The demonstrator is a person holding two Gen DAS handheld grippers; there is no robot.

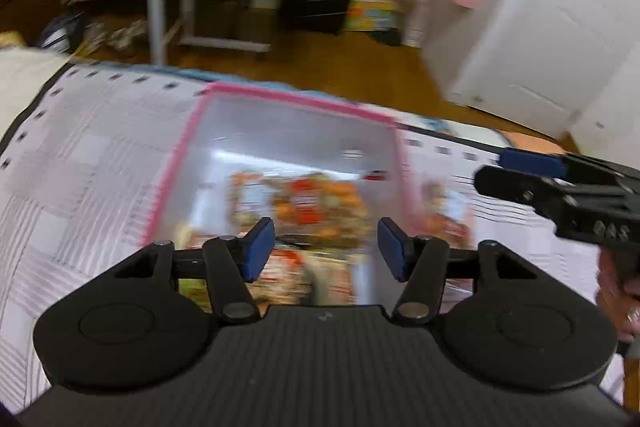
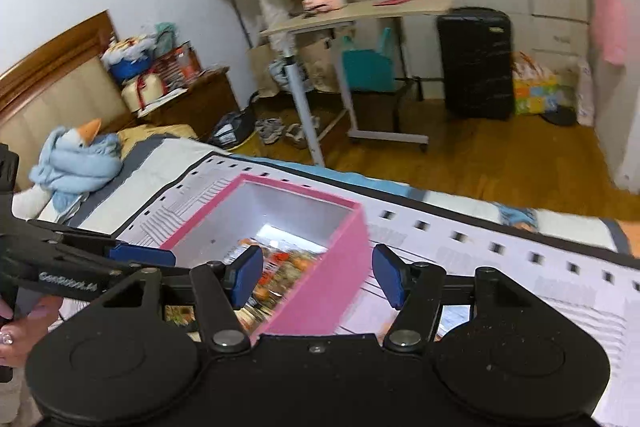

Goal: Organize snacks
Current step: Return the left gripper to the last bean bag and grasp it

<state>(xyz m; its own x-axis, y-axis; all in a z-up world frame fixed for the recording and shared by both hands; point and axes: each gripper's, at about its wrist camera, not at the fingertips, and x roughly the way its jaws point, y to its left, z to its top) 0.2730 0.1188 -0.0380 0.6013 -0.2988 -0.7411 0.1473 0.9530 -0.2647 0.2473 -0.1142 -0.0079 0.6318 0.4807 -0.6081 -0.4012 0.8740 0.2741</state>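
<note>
**Operator:** Nearest my left camera, the left gripper (image 1: 326, 247) hangs with its blue pads apart and nothing pressed between them. Past the fingertips I see the pink-walled square box with a white inside (image 1: 188, 163), and blurred orange and red snack packets (image 1: 316, 203) lying on its floor.

**Spotter:** Where does the box sit?

**Operator:** On the white printed mat with grey stripes and black edge marks (image 1: 80, 163) that covers the bed. It stands towards the mat's far edge, roughly midway along it.

**Spotter:** And your right side?

**Operator:** My right gripper (image 2: 318, 277) is also spread, with no grip on anything. The box's near pink wall (image 2: 320, 287) shows in the gap between the pads, but neither pad touches it. In the left view that gripper pokes in from the right edge, above the mat beside the box.

**Spotter:** Anything outside the box?

**Operator:** One blurred orange packet (image 1: 444, 203) appears just right of the box, on the mat; I cannot tell more. A light blue plush toy with an orange beak (image 2: 78, 155) lies on the bed beyond the mat's left corner.
</note>
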